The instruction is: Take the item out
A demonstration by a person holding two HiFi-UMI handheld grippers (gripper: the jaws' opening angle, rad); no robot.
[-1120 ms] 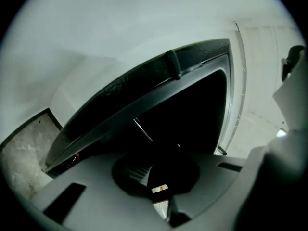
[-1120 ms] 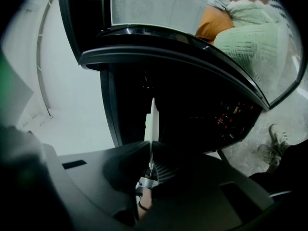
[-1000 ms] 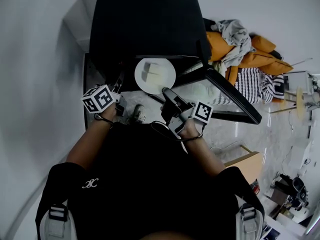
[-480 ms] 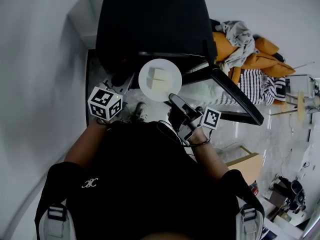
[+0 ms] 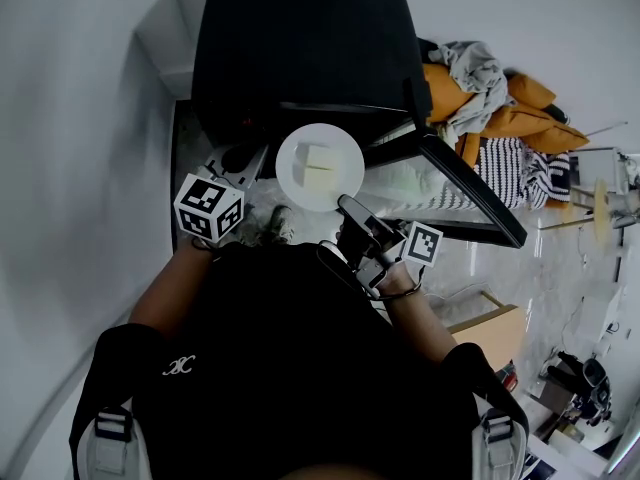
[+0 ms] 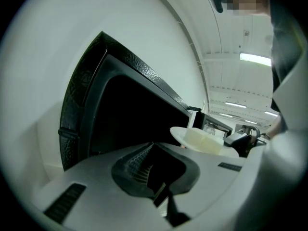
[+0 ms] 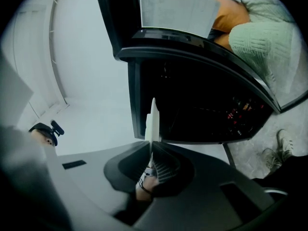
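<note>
One black oven (image 5: 300,38) is here, and it has one door (image 5: 470,193). There is one white plate (image 5: 349,160), and two pale blocks (image 5: 318,178) lie on it. I count two grippers, a left (image 5: 250,158) and a right (image 5: 347,205). Each carries one marker cube (image 5: 208,206), so two cubes in all. One person is here, with two forearms showing and two shoulder straps (image 5: 115,428). I see one shoe (image 5: 275,226), one grey cloth (image 5: 470,68), one striped cloth (image 5: 510,163) and one cardboard box (image 5: 490,328). The orange cushions (image 5: 530,118) are heaped, at least two, though I cannot tell the exact number.
</note>
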